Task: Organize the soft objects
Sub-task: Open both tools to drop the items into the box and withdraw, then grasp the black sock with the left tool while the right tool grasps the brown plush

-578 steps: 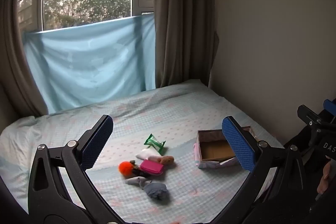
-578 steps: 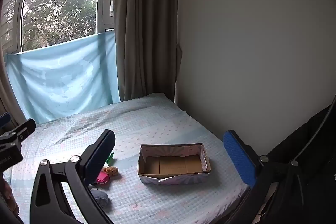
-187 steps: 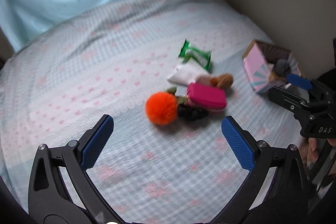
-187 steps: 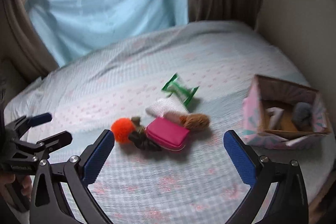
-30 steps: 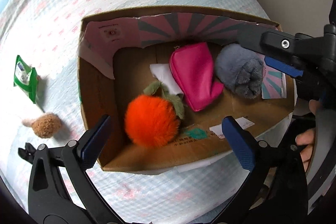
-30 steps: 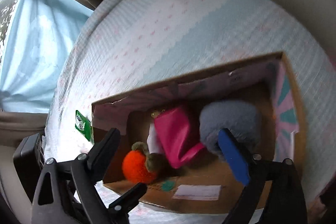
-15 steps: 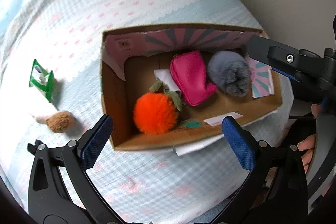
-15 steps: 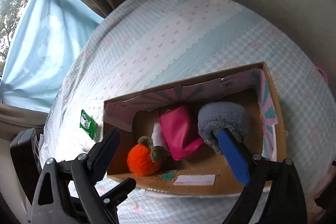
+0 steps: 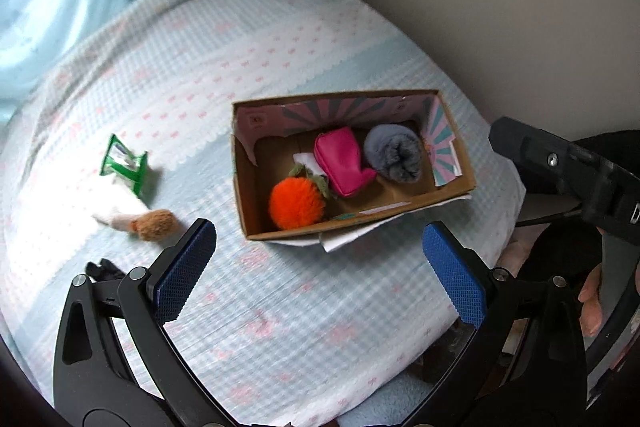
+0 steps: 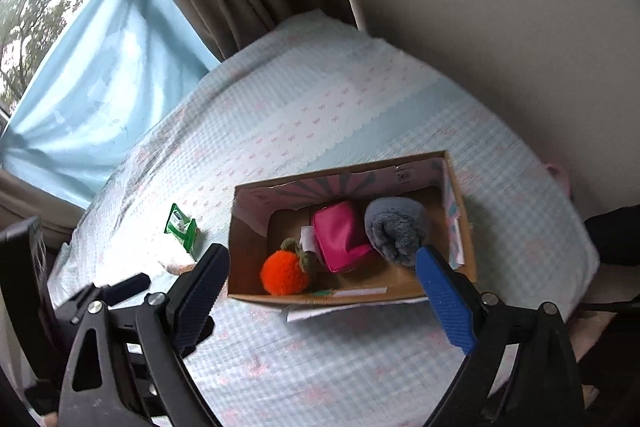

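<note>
Both hand-held grippers (image 9: pixel 320 269) (image 10: pixel 322 291) gape empty; orange pompom (image 9: pixel 296 203), pink pouch (image 9: pixel 342 161), grey roll (image 9: pixel 396 153) in box (image 9: pixel 240 195).

One cardboard box (image 9: pixel 456 187) sits on the bed and holds three soft things: one orange pom-pom (image 9: pixel 296 203), one pink pouch (image 9: pixel 342 161) and one grey rolled cloth (image 9: pixel 396 153). Outside it lie one green packet (image 9: pixel 126 167), one brown plush piece (image 9: pixel 156 225) and one small black item (image 9: pixel 102 269).
</note>
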The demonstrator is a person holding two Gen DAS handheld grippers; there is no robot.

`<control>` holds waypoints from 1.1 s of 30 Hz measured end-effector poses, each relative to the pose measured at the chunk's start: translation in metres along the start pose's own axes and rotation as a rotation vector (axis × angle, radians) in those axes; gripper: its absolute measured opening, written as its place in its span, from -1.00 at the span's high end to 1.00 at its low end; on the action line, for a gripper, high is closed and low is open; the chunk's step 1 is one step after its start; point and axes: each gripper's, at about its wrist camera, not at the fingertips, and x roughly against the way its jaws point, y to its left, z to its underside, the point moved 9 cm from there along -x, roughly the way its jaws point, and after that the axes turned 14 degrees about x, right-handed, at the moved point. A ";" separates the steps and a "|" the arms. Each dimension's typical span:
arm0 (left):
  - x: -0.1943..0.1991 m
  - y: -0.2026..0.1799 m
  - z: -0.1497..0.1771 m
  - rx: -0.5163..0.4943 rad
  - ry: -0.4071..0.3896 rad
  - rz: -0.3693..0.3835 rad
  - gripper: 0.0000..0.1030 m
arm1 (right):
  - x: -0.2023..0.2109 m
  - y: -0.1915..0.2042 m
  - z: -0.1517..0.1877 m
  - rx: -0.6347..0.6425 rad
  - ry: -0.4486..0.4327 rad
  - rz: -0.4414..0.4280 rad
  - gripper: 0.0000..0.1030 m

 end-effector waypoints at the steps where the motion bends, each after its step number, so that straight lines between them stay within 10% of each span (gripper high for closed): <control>1: 0.008 0.001 0.001 -0.001 -0.012 0.003 -0.99 | 0.008 0.003 0.001 0.014 -0.010 0.012 -0.79; 18: 0.172 0.111 0.036 0.076 -0.275 0.032 -0.99 | 0.125 0.115 0.020 0.163 -0.209 0.198 -0.80; 33: 0.230 0.255 0.082 0.121 -0.378 -0.074 -0.99 | 0.125 0.228 0.056 0.139 -0.262 0.187 -0.80</control>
